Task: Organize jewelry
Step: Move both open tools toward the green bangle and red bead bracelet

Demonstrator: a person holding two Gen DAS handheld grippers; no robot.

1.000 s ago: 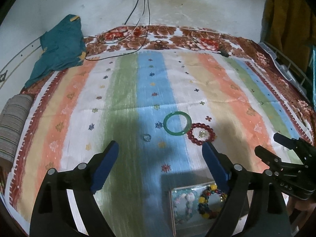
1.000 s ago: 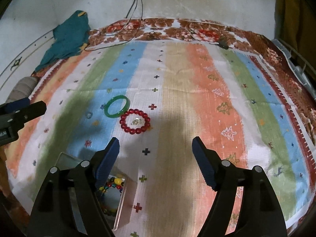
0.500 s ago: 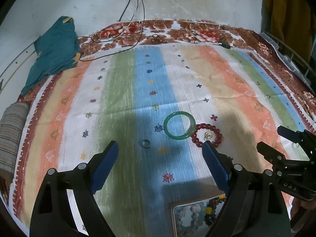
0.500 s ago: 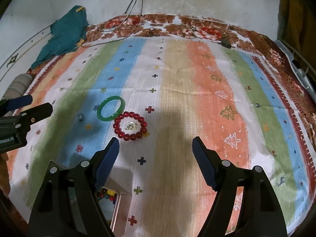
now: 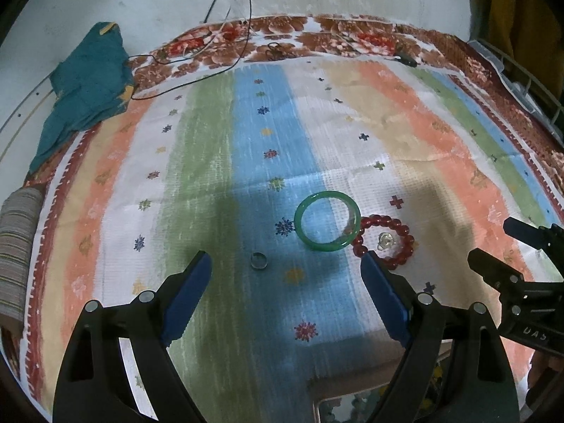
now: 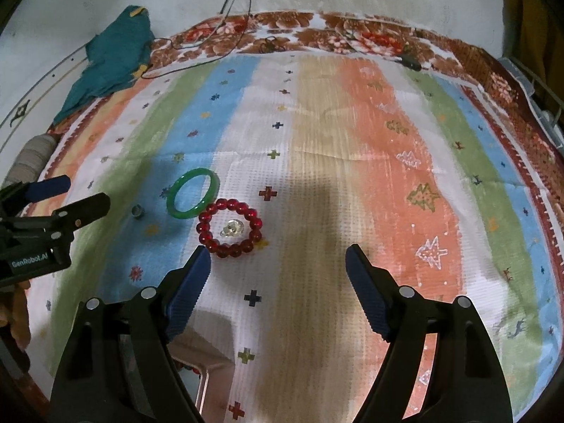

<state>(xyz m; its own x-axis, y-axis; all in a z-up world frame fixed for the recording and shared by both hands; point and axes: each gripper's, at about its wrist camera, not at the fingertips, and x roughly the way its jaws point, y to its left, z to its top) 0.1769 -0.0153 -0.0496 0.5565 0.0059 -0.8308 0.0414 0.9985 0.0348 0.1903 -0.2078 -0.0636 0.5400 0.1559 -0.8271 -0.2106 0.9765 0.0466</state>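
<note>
A green bangle (image 5: 328,220) lies on the striped cloth, touching a red bead bracelet (image 5: 386,243) with a small clear ring (image 5: 384,240) inside it. A small metal ring (image 5: 259,260) lies to the left. My left gripper (image 5: 285,282) is open and empty, just short of the bangle. My right gripper (image 6: 276,268) is open and empty, near the red bracelet (image 6: 230,227); the bangle (image 6: 193,197) and the metal ring (image 6: 138,210) also show there. A clear jewelry box (image 5: 370,402) with beads sits below the left gripper, mostly hidden.
A teal cloth (image 5: 84,88) and cables (image 5: 225,46) lie at the far edge by the wall. A striped roll (image 5: 16,246) is at the left. A wire rack (image 5: 528,81) stands at the right. The box corner (image 6: 197,377) shows under my right gripper.
Both grippers have moved forward toward the bangle and red bracelet, which now sit closer. The jewelry box has slid mostly out of view below. Both stay open.
</note>
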